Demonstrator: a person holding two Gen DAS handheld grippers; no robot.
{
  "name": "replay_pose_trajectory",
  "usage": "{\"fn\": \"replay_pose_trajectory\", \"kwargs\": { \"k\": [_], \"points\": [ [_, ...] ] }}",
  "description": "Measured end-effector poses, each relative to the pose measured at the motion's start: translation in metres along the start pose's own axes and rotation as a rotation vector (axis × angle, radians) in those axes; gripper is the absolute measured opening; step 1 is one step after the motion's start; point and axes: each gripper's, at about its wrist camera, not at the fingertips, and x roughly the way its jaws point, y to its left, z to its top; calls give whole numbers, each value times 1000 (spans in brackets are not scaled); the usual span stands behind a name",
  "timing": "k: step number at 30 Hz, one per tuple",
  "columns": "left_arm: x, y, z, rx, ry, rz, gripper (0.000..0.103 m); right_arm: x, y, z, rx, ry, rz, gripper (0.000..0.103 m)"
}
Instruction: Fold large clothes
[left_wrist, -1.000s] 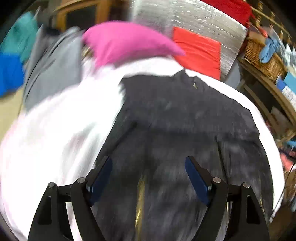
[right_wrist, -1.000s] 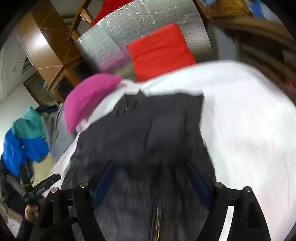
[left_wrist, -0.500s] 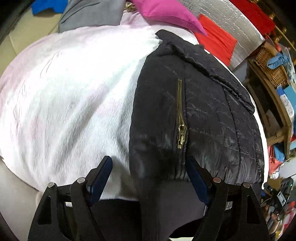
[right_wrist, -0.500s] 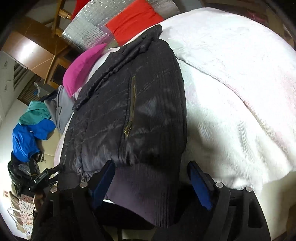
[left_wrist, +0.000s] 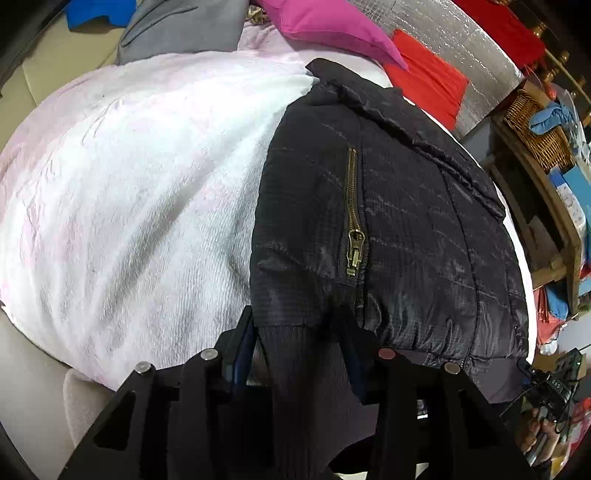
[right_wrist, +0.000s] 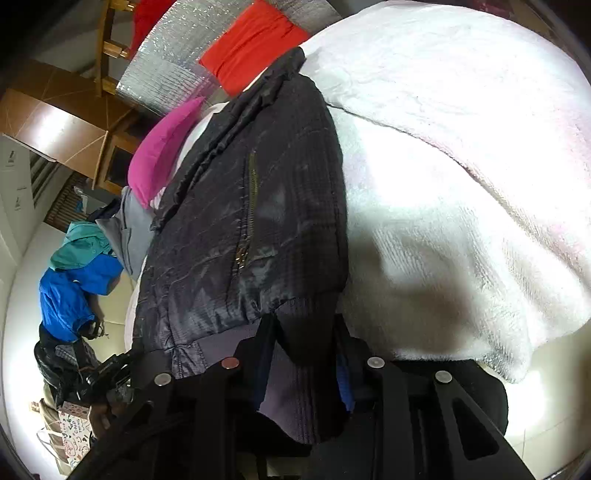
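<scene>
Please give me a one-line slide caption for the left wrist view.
Left gripper clamps the ribbed hem of a black quilted jacket lying on a white blanket.

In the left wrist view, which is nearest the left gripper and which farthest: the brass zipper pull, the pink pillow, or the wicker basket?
1. Zipper pull, on the black jacket just ahead of the left gripper.
2. and 3. Pink pillow, top centre, and wicker basket, upper right: both far, too close to call.

Black jacket (left_wrist: 406, 221), white blanket (left_wrist: 129, 184)

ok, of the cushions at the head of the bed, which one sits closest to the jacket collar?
The pink cushion: its pointed corner reaches nearly to the black jacket collar. The red cushion lies further right, against the silver panel.
</scene>
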Motion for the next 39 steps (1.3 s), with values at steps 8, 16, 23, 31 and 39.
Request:
{"fn": "replay_pose_trajectory", "kwargs": {
  "k": [8,16,23,31,39],
  "points": [
    [3,-14,-7,92,1,47,25,4,4,1,-34,32,31,12],
    [-20,-14,-8,89,-43,-18,15,-18,24,0,-84,16,77,9],
    [-24,-5,-24,85,-10,-47,18,-29,9,-6,-61,45,80,13],
    [-3,-1,-8,42,6,-45,47,-18,5,-3,-42,25,59,36],
    [22,-11,-1,20,20,-46,56,-10,-1,5,-5,2,65,39]
  ]
}}
